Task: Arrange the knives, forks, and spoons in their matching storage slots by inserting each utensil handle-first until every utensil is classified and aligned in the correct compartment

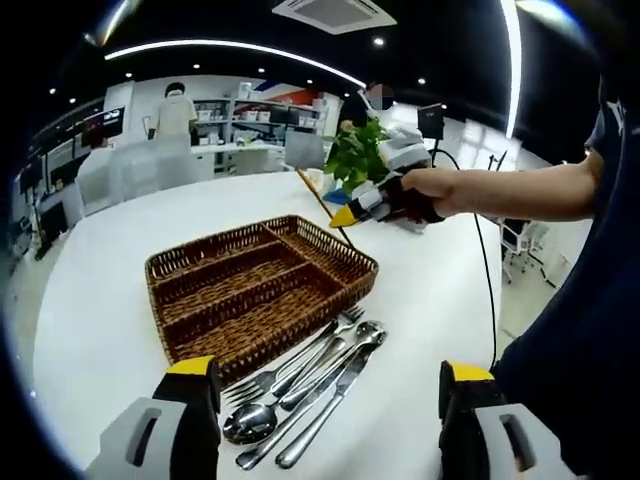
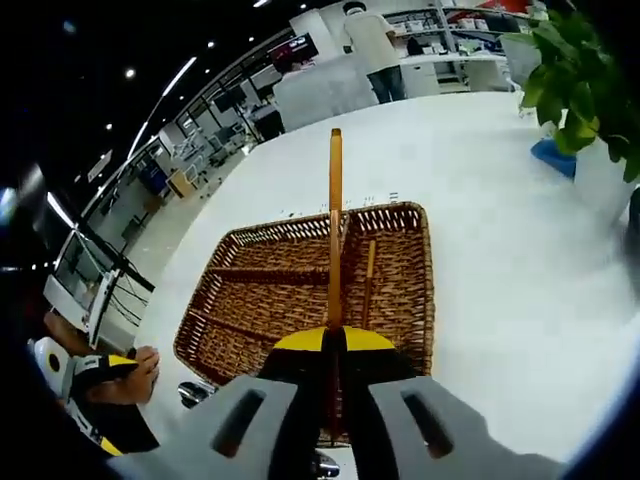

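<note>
1. Right gripper (image 2: pixel 333 345): jaws clamped on a thin wooden stick (image 2: pixel 335 230), which points straight ahead of the jaws over the wicker cutlery basket (image 2: pixel 400 290).
2. Left gripper (image 1: pixel 330 385): jaws spread wide, holding nothing.
3. Forks, spoons and knife (image 1: pixel 310 385) lie bunched on the white table (image 1: pixel 110 300) just ahead, between the left jaws, beside the basket's near wall.
4. Potted plant (image 1: pixel 355 155) stands beyond the basket.

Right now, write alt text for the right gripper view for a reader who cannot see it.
The right gripper is shut on a thin wooden stick that points out over an empty wicker tray with divided slots, which sits on a white table. A potted plant stands at upper right.
</note>
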The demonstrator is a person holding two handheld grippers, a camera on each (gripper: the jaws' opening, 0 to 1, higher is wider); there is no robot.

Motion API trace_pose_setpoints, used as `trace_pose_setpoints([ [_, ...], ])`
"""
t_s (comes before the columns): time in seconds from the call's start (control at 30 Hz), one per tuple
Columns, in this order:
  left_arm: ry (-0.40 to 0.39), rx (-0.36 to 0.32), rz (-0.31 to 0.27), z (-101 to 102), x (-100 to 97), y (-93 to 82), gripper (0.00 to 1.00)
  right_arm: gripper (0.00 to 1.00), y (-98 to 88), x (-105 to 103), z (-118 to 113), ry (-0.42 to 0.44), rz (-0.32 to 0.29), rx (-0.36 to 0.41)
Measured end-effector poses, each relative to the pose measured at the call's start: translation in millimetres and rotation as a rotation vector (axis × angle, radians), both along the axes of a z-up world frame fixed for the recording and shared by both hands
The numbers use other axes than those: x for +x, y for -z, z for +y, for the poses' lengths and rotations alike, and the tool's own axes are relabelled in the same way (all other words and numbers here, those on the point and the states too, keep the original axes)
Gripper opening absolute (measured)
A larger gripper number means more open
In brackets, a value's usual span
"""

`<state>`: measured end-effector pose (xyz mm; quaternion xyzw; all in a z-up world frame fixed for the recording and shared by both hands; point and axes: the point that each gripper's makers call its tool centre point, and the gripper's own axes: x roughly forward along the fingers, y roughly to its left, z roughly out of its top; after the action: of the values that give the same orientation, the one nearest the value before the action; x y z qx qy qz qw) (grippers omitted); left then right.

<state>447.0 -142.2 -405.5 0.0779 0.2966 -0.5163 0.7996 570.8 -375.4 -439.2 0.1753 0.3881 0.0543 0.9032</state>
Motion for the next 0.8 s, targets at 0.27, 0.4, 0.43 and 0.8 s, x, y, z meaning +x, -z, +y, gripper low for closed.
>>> trace_pose_setpoints([
  [0.27, -0.007, -0.010, -0.008, 1, -1.8, -1.2, 1.00, 0.02, 21.8, 13, -9, 0.029, 0.048, -0.030],
  [0.4, -0.007, 0.001, -0.013, 3, -1.4, -0.2, 1.00, 0.02, 41.7, 14, -10, 0.018, 0.111, -0.057],
  [0.43, -0.006, 0.000, -0.013, 3, -1.4, 0.0, 1.00, 0.02, 45.5, 14, -9, 0.015, 0.123, -0.059],
  [0.8, -0.030, 0.015, -0.004, 10, 0.9, 6.0, 1.00, 0.03, 82.1, 12, -7, 0.042, 0.251, -0.090],
])
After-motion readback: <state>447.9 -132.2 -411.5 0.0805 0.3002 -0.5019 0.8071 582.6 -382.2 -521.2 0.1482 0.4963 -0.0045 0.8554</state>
